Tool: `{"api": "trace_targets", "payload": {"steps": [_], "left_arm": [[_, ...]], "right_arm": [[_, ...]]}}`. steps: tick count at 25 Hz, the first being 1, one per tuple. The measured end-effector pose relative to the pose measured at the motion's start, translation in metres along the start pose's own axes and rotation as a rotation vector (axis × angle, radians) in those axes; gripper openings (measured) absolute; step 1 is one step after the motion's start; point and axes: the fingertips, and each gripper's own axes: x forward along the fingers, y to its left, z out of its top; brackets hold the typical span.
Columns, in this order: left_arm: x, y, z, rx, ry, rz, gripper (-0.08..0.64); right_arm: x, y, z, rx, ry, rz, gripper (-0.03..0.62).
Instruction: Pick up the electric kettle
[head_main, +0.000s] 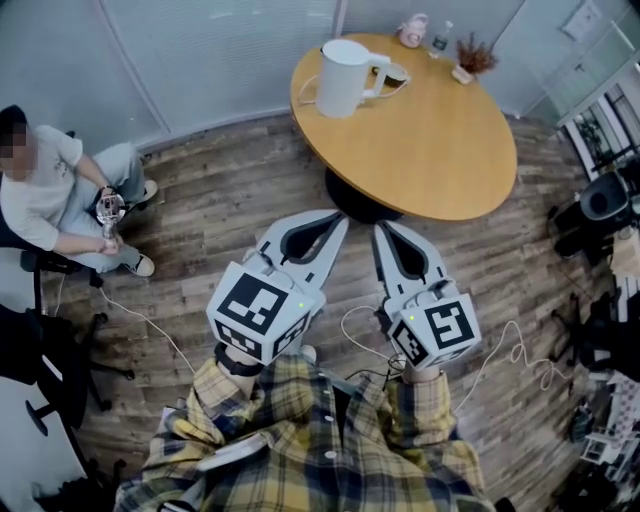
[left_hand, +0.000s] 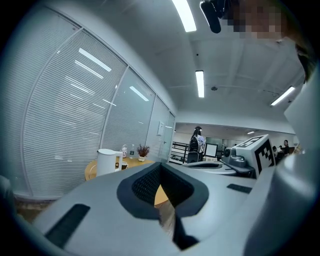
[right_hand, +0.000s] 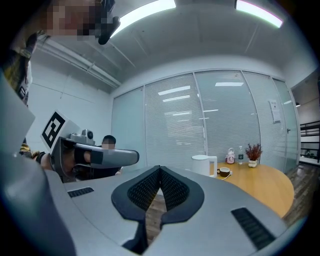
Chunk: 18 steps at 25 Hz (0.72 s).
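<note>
electric kettle (head_main: 343, 78) upright by desk (head_main: 440, 165) far-left edge, contents hidden | open floor (head_main: 230, 215) before desk | left gripper (head_main: 338, 220), right gripper (head_main: 384, 231): jaws closed, empty

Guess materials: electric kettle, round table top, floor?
Electric kettle: likely plastic, matte white, smooth and seamless. Round table top: wood or wood-look laminate, satin; warm even colour, faint sheen. Floor: wood-look planks, mixed brown-grey tones; real wood or vinyl, can't tell.

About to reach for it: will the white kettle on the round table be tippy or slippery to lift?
The kettle looks tall, smooth and rigid, so likely slippery on its body; its side handle seems safer. Fill level unseen, so weight is uncertain.
</note>
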Motion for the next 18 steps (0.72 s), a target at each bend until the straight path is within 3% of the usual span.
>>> {"api": "trace_targets", "payload": {"steps": [18], "left_arm": [[0.072,0.144,0.034,0.017,0.020,-0.074,0.003]], "right_arm": [[0.151,-0.045,0.017,0.017,0.022,-0.063,0.031]]}}
